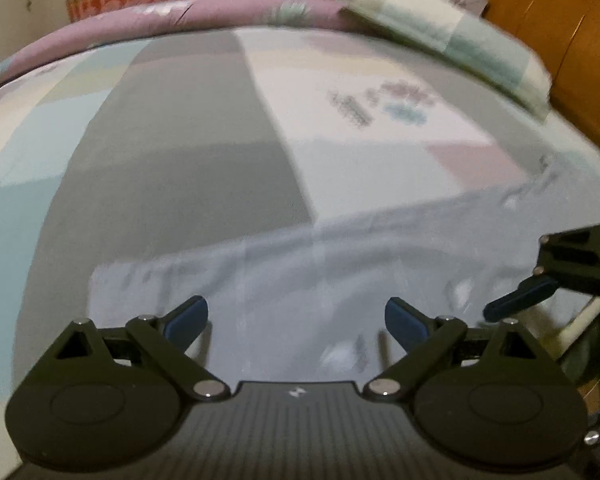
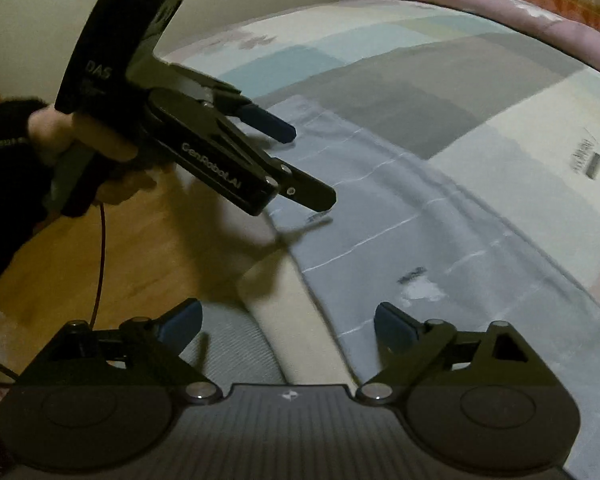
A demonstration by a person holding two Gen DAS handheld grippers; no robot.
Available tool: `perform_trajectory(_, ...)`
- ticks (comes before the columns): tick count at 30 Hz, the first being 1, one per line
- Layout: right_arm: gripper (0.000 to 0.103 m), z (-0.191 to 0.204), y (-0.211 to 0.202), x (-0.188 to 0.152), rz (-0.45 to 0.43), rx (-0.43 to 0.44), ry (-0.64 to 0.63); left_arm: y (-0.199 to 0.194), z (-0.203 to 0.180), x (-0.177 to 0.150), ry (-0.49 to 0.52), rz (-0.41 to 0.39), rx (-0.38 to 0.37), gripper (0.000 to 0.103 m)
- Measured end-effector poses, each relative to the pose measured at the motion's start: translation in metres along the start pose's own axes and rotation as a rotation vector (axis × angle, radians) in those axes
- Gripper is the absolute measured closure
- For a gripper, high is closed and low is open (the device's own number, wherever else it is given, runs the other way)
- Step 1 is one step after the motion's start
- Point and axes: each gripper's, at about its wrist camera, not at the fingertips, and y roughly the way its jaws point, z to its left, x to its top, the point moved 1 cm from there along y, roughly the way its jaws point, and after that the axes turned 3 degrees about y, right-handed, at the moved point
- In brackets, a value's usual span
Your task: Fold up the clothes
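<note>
Cloth, a pale blue-grey garment (image 1: 300,264) with thin white lines, lies spread along the patchwork bedsheet's (image 1: 204,152) six o'clock edge. Left gripper (image 1: 296,320) and right gripper (image 2: 286,326) hover spread wide, empty; any pinch should catch matching corners evenly.

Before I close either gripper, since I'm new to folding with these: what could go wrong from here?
1. The pale blue garment lies at the very edge of the bed, so a tug may drag it off onto the wooden floor.
2. Both the left gripper and right gripper are open above thin cloth; a deep pinch could catch the patchwork bedsheet too.
3. The grippers sit close together and might collide.
</note>
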Motion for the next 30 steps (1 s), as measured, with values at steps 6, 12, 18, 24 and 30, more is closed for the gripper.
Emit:
perform_trajectory(6, 0.007, -0.034, -0.032, -0.010, -0.042, -0.143, 0.107, 0.034, -0.032, 0.029, -0.046, -0.006, -0.303, 0.008)
perform_trajectory(12, 0.007, -0.061, -0.057, -0.032, -0.054, -0.247, 0.198, 0.073, -0.050, 0.047, -0.010, 0.037, -0.293, 0.006)
perform_trajectory(18, 0.007, -0.075, -0.065, -0.041, -0.070, -0.316, 0.227, 0.052, -0.054, 0.047, 0.019, 0.003, -0.217, 0.006)
perform_trajectory(24, 0.007, -0.072, -0.056, -0.035, -0.066, -0.372, 0.154, 0.003, -0.048, -0.001, 0.111, -0.041, 0.016, 0.005)
perform_trajectory(30, 0.007, -0.068, -0.042, -0.035, -0.036, -0.370, 0.135, 0.004, 0.002, -0.035, -0.062, -0.009, 0.111, 0.006)
